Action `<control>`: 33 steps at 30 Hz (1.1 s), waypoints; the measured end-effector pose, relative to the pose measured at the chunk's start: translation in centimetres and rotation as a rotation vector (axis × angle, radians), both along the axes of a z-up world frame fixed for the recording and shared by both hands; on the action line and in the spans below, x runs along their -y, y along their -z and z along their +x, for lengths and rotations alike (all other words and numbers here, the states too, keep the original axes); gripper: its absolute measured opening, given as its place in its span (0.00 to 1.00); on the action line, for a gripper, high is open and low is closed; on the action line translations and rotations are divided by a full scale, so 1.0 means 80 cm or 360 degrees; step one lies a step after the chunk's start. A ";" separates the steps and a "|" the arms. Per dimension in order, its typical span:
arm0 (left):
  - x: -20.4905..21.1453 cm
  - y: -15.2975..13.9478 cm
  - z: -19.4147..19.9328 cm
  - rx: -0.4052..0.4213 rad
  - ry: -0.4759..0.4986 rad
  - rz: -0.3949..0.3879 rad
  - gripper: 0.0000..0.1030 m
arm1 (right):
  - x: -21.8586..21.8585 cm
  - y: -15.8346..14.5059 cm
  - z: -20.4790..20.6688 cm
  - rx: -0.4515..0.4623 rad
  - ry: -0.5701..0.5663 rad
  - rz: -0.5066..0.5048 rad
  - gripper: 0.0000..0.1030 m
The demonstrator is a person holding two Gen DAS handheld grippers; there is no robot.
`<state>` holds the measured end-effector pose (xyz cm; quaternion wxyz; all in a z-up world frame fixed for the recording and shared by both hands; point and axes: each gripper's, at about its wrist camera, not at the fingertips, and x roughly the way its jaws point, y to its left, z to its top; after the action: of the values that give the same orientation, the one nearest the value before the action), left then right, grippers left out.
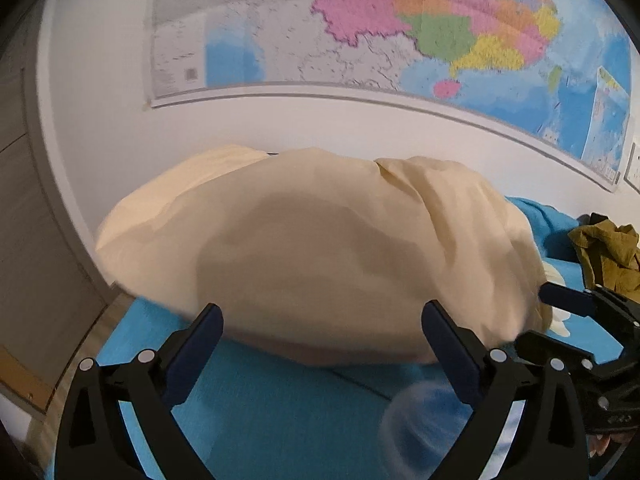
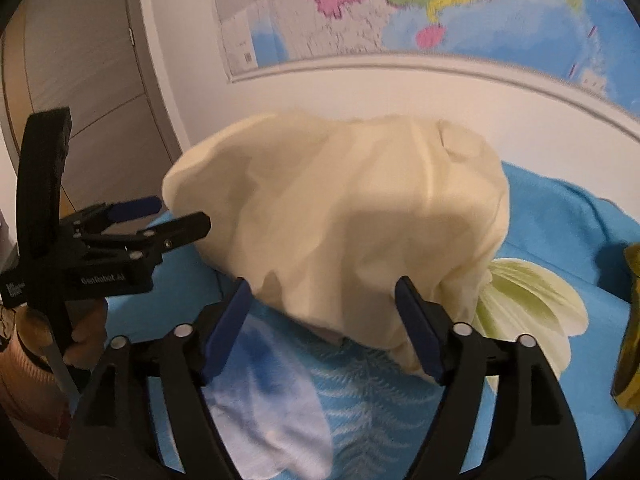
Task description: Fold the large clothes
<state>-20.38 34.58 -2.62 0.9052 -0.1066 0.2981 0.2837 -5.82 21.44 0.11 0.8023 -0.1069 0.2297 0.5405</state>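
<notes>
A large cream-yellow garment (image 1: 320, 256) lies bunched in a mound on the blue bedsheet (image 1: 280, 412) against the wall; it also shows in the right wrist view (image 2: 352, 216). My left gripper (image 1: 322, 322) is open, its fingers spread just in front of the mound's near edge, empty. My right gripper (image 2: 324, 296) is open, its fingertips at the garment's near edge with cloth sagging between them, not pinched. The right gripper also shows at the right edge of the left wrist view (image 1: 576, 308). The left gripper also shows at the left of the right wrist view (image 2: 176, 216), beside the mound.
An olive-green garment (image 1: 604, 256) lies crumpled at the right on the bed. A wall map (image 1: 400, 32) hangs on the white wall behind. A wooden cabinet (image 1: 24, 208) stands at the left. The sheet has white leaf prints (image 2: 532, 300).
</notes>
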 end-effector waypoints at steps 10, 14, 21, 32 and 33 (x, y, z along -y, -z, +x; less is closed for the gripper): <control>0.044 -0.005 -0.054 0.0058 -0.0116 -0.0023 0.93 | 0.038 0.011 -0.058 0.0077 0.0053 0.0045 0.94; 0.065 -0.003 -0.065 0.0047 -0.0123 0.0031 0.93 | 0.053 0.012 -0.072 0.0079 0.0064 0.0065 0.94; 0.093 0.006 -0.078 0.0026 -0.0110 0.0027 0.93 | 0.075 0.015 -0.092 0.0099 0.0080 0.0085 0.94; 0.114 0.001 -0.095 0.0032 -0.0118 0.0068 0.93 | 0.094 0.019 -0.108 0.0084 0.0079 0.0100 0.94; 0.114 0.000 -0.096 0.0038 -0.0121 0.0072 0.93 | 0.096 0.019 -0.108 0.0084 0.0083 0.0105 0.94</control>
<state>-28.08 25.43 -2.62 0.8993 -0.1008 0.2767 0.3232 -14.47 13.75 -1.40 0.8251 -0.0885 0.1931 0.5235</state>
